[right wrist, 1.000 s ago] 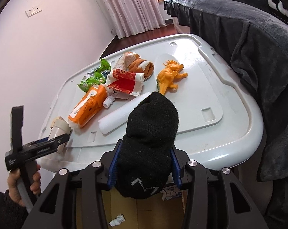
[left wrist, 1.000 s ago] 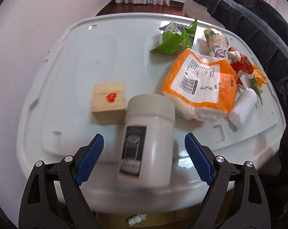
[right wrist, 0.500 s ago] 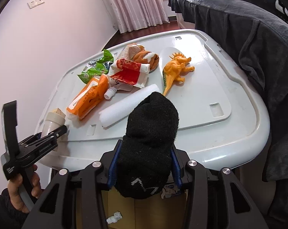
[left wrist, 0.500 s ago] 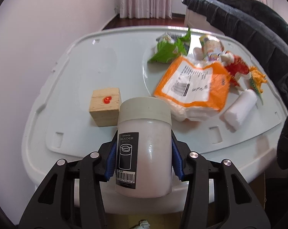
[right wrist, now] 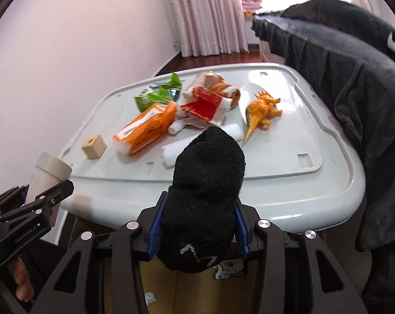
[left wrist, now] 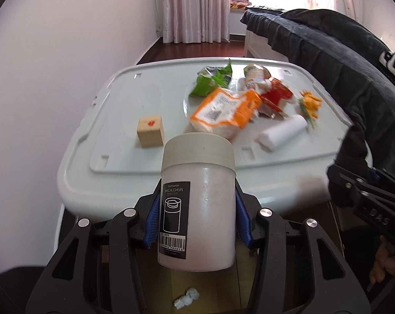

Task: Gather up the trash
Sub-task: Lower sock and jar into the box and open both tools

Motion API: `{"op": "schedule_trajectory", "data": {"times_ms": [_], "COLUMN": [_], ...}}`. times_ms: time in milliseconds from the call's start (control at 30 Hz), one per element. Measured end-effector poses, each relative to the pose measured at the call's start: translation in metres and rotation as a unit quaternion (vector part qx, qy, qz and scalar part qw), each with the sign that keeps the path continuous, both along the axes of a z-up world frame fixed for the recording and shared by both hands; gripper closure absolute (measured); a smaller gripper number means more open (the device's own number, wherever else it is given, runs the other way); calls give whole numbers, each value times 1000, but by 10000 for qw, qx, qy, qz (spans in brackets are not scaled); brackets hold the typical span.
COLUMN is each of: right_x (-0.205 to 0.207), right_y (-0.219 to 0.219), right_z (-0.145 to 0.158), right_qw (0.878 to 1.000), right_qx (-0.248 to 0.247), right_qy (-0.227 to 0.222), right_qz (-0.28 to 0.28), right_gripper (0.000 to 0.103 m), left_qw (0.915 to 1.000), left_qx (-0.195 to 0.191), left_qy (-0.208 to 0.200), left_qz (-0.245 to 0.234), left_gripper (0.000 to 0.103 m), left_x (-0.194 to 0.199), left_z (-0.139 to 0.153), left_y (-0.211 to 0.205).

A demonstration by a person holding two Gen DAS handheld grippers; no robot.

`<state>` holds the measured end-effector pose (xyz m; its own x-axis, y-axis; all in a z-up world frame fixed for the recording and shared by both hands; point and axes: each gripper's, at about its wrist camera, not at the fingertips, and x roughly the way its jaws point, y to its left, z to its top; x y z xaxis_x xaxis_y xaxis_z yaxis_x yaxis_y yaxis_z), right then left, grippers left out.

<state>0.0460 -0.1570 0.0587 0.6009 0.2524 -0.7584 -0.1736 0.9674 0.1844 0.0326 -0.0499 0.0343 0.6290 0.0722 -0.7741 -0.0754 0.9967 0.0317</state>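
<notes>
1. While the left tongs (left wrist: 196, 225) clamp a white toothpick holder (left wrist: 197, 204) upright off the bench (left wrist: 124, 141) edge, the right tongs (right wrist: 198, 229) grip a black sock (right wrist: 205, 191).
2. On the bench lie an orange packet (left wrist: 225, 112), green wrapper (left wrist: 210, 83), wooden cube (left wrist: 150, 130) and white roll (left wrist: 281, 133).

The white table (left wrist: 113, 183) carries a wooden cube (left wrist: 150, 130) at nine o'clock, an orange packet (left wrist: 223, 111) in the centre, and a white roll (left wrist: 282, 133) at three o'clock.
</notes>
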Motion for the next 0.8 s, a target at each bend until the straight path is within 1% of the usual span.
{"op": "schedule_trajectory", "data": {"times_ms": [100,200,367,467,567,633,800], "right_x": [-25,-50,-81,-88,-88,-87,-81], "right_y": [9,15,18,20,24,27,28], "right_z": [-4,-15,-35,-45,-53,-59,-75], "right_qw": [9999,9999,9989,9979,9968,9957,9926], "right_qx": [-71,-87,-161,-256,-394,-485,-527], "right_qy": [-51,111,437,599,692,782,1097], "right_qz": [62,69,-5,10,39,59,50], "right_gripper": [58,58,58,58,58,58,57], "left_qw": [9999,9995,9977,9951,9929,9913,9884], "left_qx": [-93,-112,-148,-134,-98,-159,-306], "left_qy": [105,268,655,969,1179,1297,1461], "left_qz": [22,79,85,116,133,166,280], "left_gripper": [57,57,57,57,57,57,57], "left_x": [-22,-38,-66,-73,-72,-68,-60], "left_z": [-7,-18,-52,-74,-92,-102,-116], "left_y": [-1,-2,-2,1,4,8,16]}}
